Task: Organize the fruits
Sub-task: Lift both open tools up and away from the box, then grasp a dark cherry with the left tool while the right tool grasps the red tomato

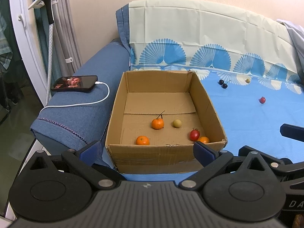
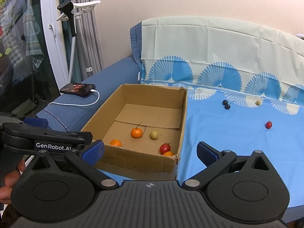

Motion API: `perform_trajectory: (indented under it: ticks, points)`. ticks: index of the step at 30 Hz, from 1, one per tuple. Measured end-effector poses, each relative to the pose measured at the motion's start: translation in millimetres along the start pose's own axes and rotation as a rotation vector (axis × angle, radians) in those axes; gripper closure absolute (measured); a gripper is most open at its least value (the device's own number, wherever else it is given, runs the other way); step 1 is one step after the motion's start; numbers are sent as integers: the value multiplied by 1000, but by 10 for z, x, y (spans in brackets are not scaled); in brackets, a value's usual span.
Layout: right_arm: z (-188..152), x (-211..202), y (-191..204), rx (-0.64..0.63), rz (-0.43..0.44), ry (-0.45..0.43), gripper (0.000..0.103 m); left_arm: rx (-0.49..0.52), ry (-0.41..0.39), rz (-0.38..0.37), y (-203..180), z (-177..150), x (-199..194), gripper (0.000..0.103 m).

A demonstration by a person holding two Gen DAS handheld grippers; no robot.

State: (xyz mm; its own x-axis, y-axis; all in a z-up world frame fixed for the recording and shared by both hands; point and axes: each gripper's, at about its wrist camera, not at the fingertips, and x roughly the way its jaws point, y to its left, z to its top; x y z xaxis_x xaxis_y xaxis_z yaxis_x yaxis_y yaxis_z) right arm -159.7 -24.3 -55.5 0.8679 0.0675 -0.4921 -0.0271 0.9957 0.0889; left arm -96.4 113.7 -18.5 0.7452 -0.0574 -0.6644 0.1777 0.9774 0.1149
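An open cardboard box (image 1: 165, 155) (image 2: 140, 163) stands on the blue cloth. In it lie three oranges, one with a stem (image 1: 157, 123) (image 2: 136, 132), a yellowish fruit (image 1: 177, 123) (image 2: 153, 135) and a red tomato (image 1: 194, 134) (image 2: 165, 148). On the cloth to the right lie two dark cherries (image 1: 222, 83) (image 2: 226, 104), a small yellowish fruit (image 1: 247, 80) (image 2: 257, 102) and a red tomato (image 1: 262, 100) (image 2: 268, 124). My left gripper (image 1: 148, 150) is open and empty before the box's near wall. My right gripper (image 2: 151, 152) is open and empty at the box's near right corner.
A blue sofa armrest (image 1: 81, 112) left of the box carries a phone (image 1: 75, 83) (image 2: 77, 89) on a white charging cable. The patterned cloth (image 1: 247, 117) covers the seat and backrest. A garment steamer and curtains stand at the left.
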Motion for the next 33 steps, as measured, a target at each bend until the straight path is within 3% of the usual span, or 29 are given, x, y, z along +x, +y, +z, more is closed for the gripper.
perform_trajectory:
  ticks: [20,33]
  points:
    - [-13,180,-81,36,11,40,1,20,45,11,-86,89,207,0]
    - [25,375,-351,93,14,72,1,45,81,-1,-257,261,444,0]
